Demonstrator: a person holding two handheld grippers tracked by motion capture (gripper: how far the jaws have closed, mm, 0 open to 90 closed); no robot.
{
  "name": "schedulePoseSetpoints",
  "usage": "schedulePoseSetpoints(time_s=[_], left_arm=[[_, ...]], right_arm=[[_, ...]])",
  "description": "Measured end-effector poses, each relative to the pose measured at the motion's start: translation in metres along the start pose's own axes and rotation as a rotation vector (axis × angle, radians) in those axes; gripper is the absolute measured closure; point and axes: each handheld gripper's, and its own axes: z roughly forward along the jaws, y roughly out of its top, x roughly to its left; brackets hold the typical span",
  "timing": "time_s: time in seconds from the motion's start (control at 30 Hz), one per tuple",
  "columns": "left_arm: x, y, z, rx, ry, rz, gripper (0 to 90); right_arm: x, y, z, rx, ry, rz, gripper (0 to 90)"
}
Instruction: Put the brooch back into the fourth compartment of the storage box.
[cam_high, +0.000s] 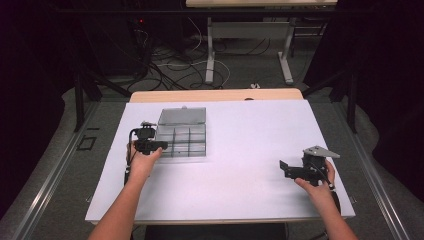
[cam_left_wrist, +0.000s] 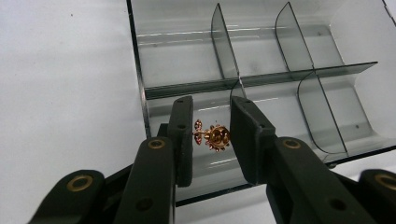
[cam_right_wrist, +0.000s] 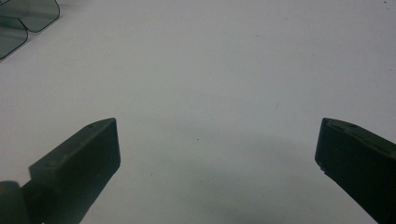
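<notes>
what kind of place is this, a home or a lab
Most likely a lab or recording workspace: a table covered in white sheet inside dark curtains, loose cables on the floor behind, and a clear divided box set out for handling.

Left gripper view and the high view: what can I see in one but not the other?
Left gripper view: a tiny gold flower earring pinched in the left gripper, above a compartment of the box. High view: the right gripper with its jaws apart, both forearms, and the box's lid lying open. Both: the clear divided box on the white table.
</notes>
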Motion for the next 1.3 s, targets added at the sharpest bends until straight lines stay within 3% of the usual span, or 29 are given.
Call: schedulePoseSetpoints(time_s=[0.33, 0.57, 0.8, 1.3], left_arm=[[0.001, 0.0, -0.006, -0.009, -0.021, 0.01, 64.8], [-0.001, -0.001, -0.011, -0.063, -0.032, 0.021, 59.9], [-0.004, -0.002, -0.017, -0.085, -0.053, 0.038, 57.4], [-0.011, -0.007, -0.03, -0.165, -0.084, 0.101, 44.7]], right_arm=[[0.0, 0.0, 0.0, 0.001, 0.002, -0.001, 0.0], [0.0, 0.0, 0.0, 0.0, -0.001, -0.001, 0.0], [0.0, 0.0, 0.0, 0.0, -0.002, -0.001, 0.0], [0.001, 0.0, -0.001, -0.001, -0.005, 0.004, 0.0]])
